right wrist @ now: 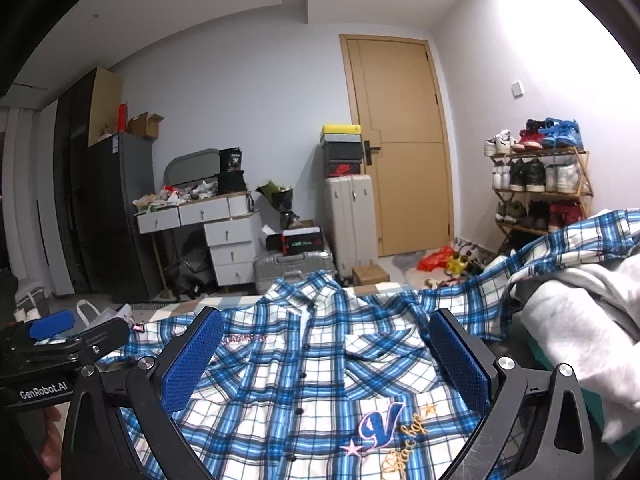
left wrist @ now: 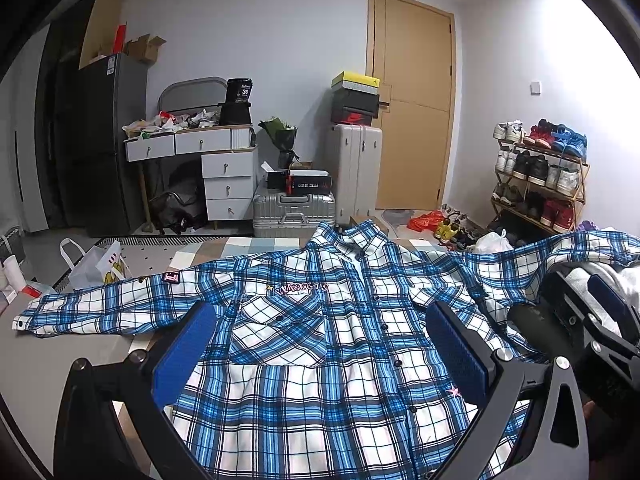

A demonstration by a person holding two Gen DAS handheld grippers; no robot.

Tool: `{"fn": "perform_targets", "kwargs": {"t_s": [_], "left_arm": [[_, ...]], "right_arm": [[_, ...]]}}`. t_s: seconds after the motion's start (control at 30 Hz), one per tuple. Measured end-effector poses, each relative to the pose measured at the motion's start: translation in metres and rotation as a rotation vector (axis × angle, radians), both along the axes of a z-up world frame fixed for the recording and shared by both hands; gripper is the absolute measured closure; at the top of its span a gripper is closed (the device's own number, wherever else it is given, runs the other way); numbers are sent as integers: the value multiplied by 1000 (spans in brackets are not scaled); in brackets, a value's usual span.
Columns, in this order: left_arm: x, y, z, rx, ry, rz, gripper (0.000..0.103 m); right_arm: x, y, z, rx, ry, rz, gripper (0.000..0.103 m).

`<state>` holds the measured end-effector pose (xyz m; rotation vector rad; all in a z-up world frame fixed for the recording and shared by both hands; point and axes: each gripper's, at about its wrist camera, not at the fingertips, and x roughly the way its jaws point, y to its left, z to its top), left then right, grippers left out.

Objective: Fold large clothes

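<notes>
From the left wrist camera, a blue and white plaid shirt (left wrist: 320, 340) lies spread flat, front up and buttoned, on a bed or table surface. Its collar (left wrist: 344, 240) points away from the camera toward the door (left wrist: 412, 100), so the body runs lengthwise from near to far, while the sleeves stretch crosswise. The left sleeve (left wrist: 100, 308) lies straight out to the left edge. The left gripper (left wrist: 320, 344) hovers over the chest with its blue pads spread wide and nothing between them. The right gripper (left wrist: 592, 320) shows at the right edge; whether it is parted or closed cannot be told here. Silver suitcases (left wrist: 294, 208), a white drawer unit (left wrist: 228, 184) and a shoe rack (left wrist: 540, 184) stand beyond.

From the right wrist camera, the right gripper (right wrist: 326, 356) hangs above the shirt's (right wrist: 304, 400) lower front, fingers wide apart and holding nothing. Only here an embroidered blue letter patch (right wrist: 380, 424) shows, and a heap of grey clothing (right wrist: 580, 320) sits on the right, with the right sleeve (right wrist: 560, 248) draped up over it. The left gripper (right wrist: 52, 330) appears at the left.
</notes>
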<state>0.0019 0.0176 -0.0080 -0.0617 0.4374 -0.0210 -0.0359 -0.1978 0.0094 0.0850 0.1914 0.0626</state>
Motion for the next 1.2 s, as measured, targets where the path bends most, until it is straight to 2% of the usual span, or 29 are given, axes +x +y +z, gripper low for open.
{"fn": "perform_targets", "kwargs": {"t_s": [1.2], "left_arm": [[2,-2,-2,5,20,14,1]], "right_arm": [[0,1,1,1,14,20,0]]}}
